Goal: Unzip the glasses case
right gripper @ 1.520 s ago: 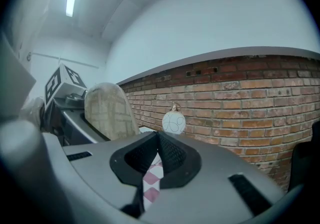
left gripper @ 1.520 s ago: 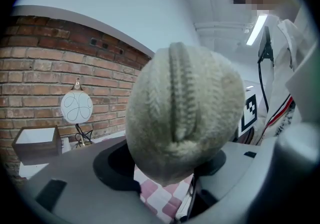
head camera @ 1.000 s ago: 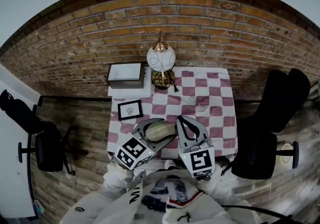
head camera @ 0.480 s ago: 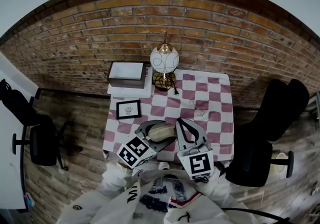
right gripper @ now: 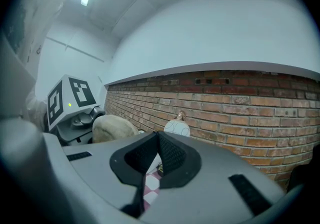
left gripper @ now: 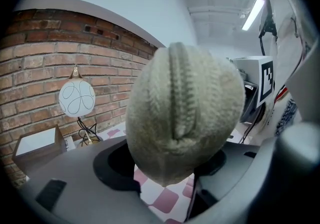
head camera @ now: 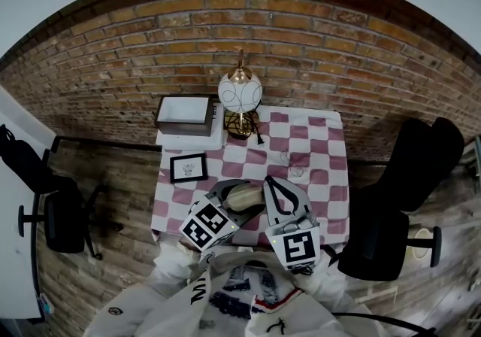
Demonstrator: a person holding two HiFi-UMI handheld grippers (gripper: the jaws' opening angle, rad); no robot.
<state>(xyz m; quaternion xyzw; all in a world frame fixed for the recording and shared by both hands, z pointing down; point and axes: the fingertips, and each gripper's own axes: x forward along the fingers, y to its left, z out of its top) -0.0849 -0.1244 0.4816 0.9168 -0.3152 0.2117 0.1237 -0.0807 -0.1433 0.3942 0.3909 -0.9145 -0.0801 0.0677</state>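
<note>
Desk lies below both tongs. Glasses case is clamped in left tongs over the desk, long axis running out along their jaws, zipper at near end. Right tongs closed, empty; case just to their left, so right likely takes the pull, not visible

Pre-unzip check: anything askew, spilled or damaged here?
Nothing stands out. The glasses case sits clamped in the left tool, and its zip looks closed and intact. The lamp stands upright on the checked cloth, with no spill visible.
</note>
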